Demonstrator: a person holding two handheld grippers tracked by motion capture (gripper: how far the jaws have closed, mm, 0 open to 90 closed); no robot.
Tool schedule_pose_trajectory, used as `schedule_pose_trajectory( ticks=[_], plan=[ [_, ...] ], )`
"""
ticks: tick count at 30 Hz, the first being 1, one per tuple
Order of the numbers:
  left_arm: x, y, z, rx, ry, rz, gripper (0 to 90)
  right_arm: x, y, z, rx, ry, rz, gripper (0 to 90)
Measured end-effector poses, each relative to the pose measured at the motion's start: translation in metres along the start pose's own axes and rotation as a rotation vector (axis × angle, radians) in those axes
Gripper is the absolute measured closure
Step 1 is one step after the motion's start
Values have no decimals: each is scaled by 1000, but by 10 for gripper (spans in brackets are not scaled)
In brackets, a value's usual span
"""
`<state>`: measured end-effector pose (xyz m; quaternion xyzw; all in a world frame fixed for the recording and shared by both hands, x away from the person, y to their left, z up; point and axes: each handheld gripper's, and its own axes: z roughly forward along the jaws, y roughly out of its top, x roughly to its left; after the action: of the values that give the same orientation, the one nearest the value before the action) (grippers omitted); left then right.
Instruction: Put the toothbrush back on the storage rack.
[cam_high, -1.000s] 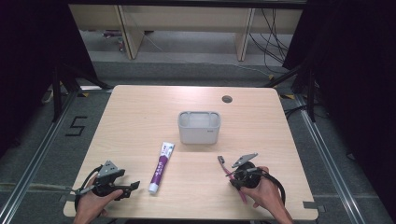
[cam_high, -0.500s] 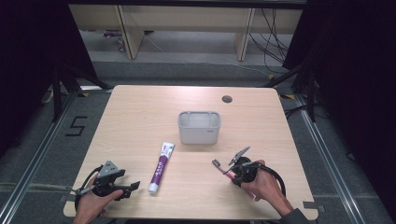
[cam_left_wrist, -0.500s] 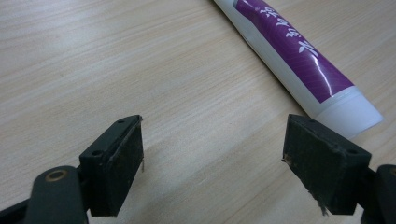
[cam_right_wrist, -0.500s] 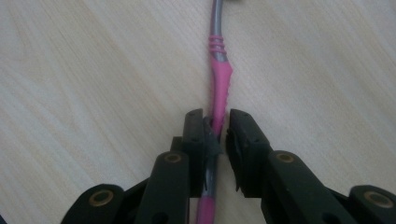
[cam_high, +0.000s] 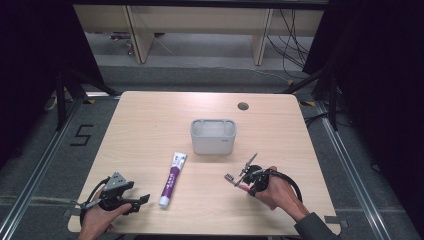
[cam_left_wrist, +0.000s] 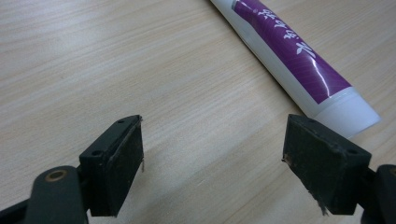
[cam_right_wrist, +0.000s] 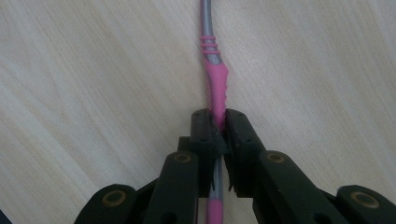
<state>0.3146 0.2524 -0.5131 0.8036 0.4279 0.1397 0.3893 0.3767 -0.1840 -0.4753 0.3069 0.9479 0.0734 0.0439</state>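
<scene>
Two handheld black grippers work over a pale wooden table (cam_high: 150, 115). The right gripper (cam_high: 239, 181), at the near right of the table, has its jaws clamped on the pink and grey handle of a slim plastic toothbrush (cam_right_wrist: 214, 70). Its jaws have just been closing, with the handle between them. In the right gripper view the pads pinch the pink grip section and the grey neck runs on away from the jaws, above the wood. In the high view the brush head points left, toward the table's middle.

The left gripper (cam_left_wrist: 212, 161) sits at the near left corner with its jaws spread wide and nothing between them. A white tube with a purple label, a toothpaste tube (cam_high: 172, 172), lies flat just to its right, cap end nearest the person. A light grey rectangular plastic holder (cam_high: 213, 136) stands upright at the table's centre, beyond both grippers.
</scene>
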Motion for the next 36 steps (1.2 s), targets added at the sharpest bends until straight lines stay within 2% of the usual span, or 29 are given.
schedule_pose_trajectory(
  ticks=[1,2,3,4,6,7,10,13,14,16,17,18,19,20,25,26,29,30,31,33,35,36],
  plan=[
    [0,0,0,-1,2,-2,196,1,0,0,12,9,15,829],
    [0,0,0,-1,2,-1,196,-1,1,0,28,-2,-16,831],
    [0,0,0,-2,3,-2,196,0,1,0,32,0,-13,832],
    [0,0,0,-5,4,-2,196,-1,1,-1,32,14,-35,834],
    [0,0,0,-4,11,-1,196,-1,1,-2,56,12,-48,834],
    [0,0,0,-9,11,-6,196,-1,1,-3,65,7,-39,835],
    [-1,-1,0,-15,12,-7,196,-2,1,-6,55,-7,-59,838],
    [0,0,0,-9,4,-6,196,-2,1,-14,40,-4,-36,839],
    [-1,0,-1,-9,5,-9,196,-4,2,-16,37,9,-62,839],
    [-1,0,-1,-6,5,-8,196,-5,0,-22,-6,0,-32,840],
    [-1,0,-1,-6,5,-8,196,-5,0,-22,-6,0,-32,840],
    [-1,0,-1,-5,6,-11,196,-8,-1,-26,-46,-4,-42,841],
    [-1,0,-1,-5,6,-11,196,-8,-1,-26,-46,-4,-42,841],
    [0,-1,-1,-10,3,-10,196,-9,-2,-31,-67,-1,-22,841],
    [0,-1,0,-13,9,-11,196,-18,-6,-48,-142,2,-18,840],
    [0,-1,0,-13,9,-11,196,-18,-6,-48,-142,2,-18,840],
    [1,0,-1,-5,17,-3,196,-21,-6,-56,-188,17,0,840],
    [0,-1,-1,-19,13,-12,196,-24,-7,-60,-218,12,11,840],
    [0,-1,-1,-19,13,-12,196,-24,-7,-60,-218,12,11,840],
    [1,0,-2,0,14,-10,196,-27,-7,-65,-263,24,42,840],
    [2,0,-2,3,15,-10,196,-32,-8,-70,-318,35,49,841],
    [2,0,-2,-4,14,-6,196,-34,-8,-76,-358,48,105,841]
  ],
)
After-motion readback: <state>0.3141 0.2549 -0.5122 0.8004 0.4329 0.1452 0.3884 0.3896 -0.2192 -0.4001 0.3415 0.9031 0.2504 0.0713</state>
